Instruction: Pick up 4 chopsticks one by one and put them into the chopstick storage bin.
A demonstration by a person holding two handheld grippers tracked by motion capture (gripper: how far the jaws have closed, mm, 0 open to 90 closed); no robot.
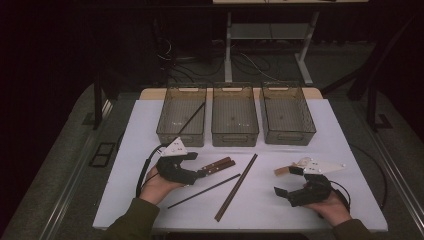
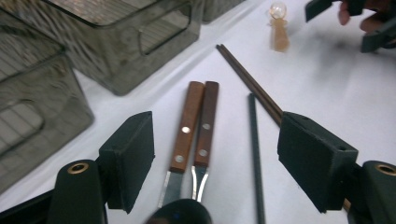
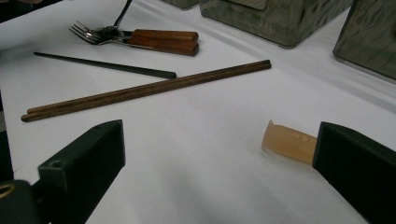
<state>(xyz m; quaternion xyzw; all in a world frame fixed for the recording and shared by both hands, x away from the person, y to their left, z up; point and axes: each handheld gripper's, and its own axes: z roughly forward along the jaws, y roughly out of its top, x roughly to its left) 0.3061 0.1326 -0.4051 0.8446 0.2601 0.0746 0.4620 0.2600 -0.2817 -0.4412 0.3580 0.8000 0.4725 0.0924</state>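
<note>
Wood-handled forks point(image 2: 194, 128) lie on my counter point(image 1: 150, 130), between the wide-set jaws of my left tool point(image 2: 219, 154), unclamped. My right tool point(image 3: 210, 172) rests low, spread wide beside a translucent amber piece point(image 3: 287, 140); its embossed lettering is unreadable.

Looks like a lab/test setup imo: white table point(image 1: 150, 150) in a dark room, loose cables point(image 1: 175, 60) on the floor, desk legs point(image 1: 228, 50) behind.

Dim room, grey floor point(image 1: 60, 165) around the white table point(image 1: 320, 130), metal desk legs point(image 1: 228, 45) and tangled cables point(image 1: 172, 57) beyond the table's far edge
</note>
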